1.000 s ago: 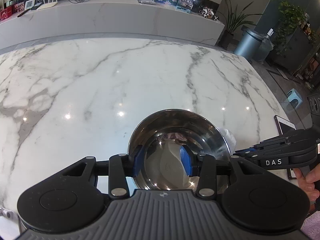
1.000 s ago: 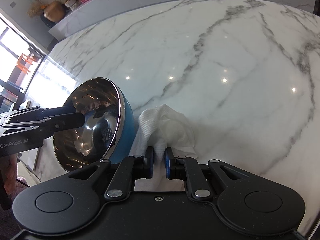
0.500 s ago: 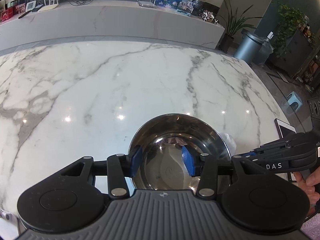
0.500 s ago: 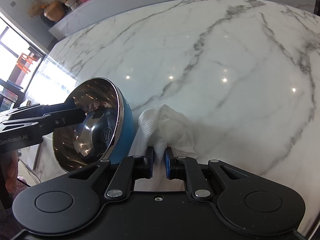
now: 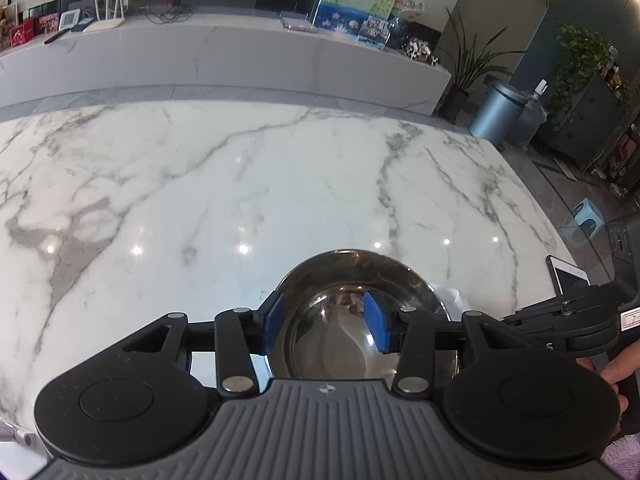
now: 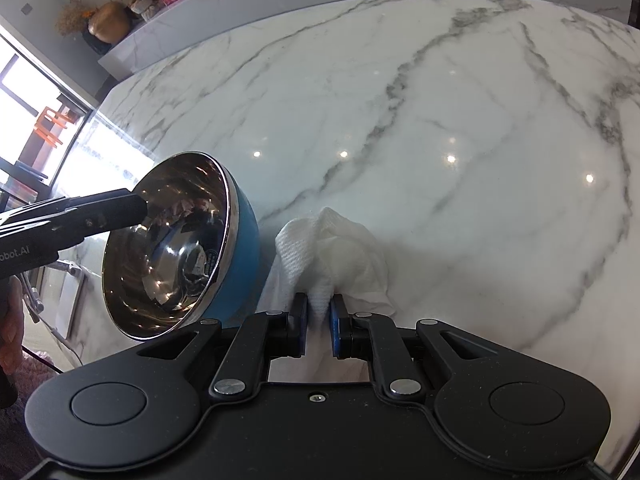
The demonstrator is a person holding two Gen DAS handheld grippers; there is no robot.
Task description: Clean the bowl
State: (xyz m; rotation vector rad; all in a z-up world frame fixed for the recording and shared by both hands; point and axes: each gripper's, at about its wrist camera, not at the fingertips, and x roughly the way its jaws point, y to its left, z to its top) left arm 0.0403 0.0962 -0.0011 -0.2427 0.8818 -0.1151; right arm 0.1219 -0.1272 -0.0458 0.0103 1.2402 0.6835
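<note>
Two grippers: left gripper point(image 5: 325, 322), "obot.AI" legible, clamping tilted bowl point(image 6: 176, 248) rim; right gripper point(image 6: 319, 326) pinching white cloth point(image 6: 332, 256). Bowl raised slightly since earlier.

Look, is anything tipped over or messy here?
Yes, the bowl is tipped up on its side, because the left tool holds its rim. The paper towel in the right tool is crumpled. Nothing looks spilled.
</note>
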